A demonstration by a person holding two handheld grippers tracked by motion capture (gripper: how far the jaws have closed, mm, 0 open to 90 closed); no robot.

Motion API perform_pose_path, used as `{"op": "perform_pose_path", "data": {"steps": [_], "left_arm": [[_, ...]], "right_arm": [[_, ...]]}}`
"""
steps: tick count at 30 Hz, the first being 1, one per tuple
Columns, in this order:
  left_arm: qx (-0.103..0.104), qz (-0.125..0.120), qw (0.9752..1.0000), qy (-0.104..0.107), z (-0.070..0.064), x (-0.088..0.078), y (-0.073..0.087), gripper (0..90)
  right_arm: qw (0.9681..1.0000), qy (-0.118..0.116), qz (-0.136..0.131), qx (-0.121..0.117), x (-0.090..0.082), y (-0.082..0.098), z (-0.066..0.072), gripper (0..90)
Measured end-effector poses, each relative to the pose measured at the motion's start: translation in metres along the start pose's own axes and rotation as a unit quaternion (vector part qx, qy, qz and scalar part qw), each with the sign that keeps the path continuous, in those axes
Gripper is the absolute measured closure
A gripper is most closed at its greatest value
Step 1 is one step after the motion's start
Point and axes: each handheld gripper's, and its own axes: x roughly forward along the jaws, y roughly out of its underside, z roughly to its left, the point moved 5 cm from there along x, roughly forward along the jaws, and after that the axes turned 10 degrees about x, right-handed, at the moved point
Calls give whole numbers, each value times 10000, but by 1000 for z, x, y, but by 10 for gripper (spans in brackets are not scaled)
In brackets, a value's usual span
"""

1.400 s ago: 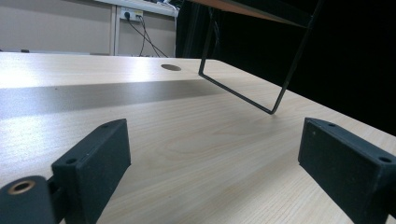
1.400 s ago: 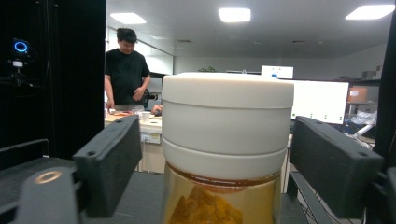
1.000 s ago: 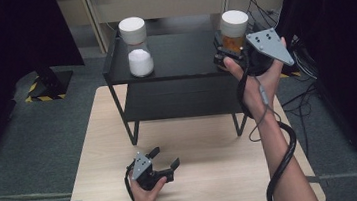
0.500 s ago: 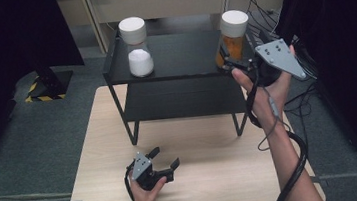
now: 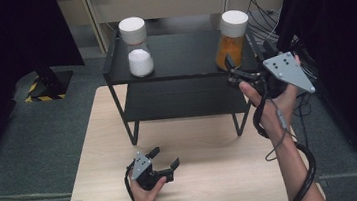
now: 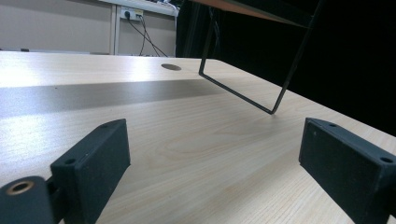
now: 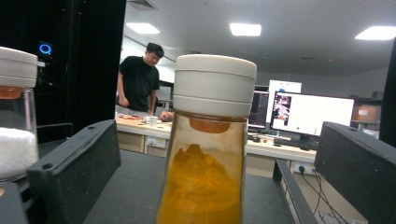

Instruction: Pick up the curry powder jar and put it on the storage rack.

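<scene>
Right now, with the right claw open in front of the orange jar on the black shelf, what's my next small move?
Probably ease the right claw forward: the white-lidded glass jar of orange powder sits centred between its open jaws, not yet touched, so close only once they flank the glass.

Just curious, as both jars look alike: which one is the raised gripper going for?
The jar of orange powder, on the black shelf's right end. The right gripper's open jaws frame it; the jar of white powder stands at the left end.
</scene>
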Motion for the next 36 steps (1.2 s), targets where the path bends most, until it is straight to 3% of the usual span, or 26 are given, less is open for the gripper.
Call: {"op": "perform_pose_path", "data": {"steps": [25,36], "left_arm": [[-47,-12,10000,5,1,0,0,78],[-73,-15,10000,0,1,0,0,78]], "right_arm": [[9989,-434,-74,161,-48,39,5,5],[9982,-454,97,385,-71,76,-4,5]]}}
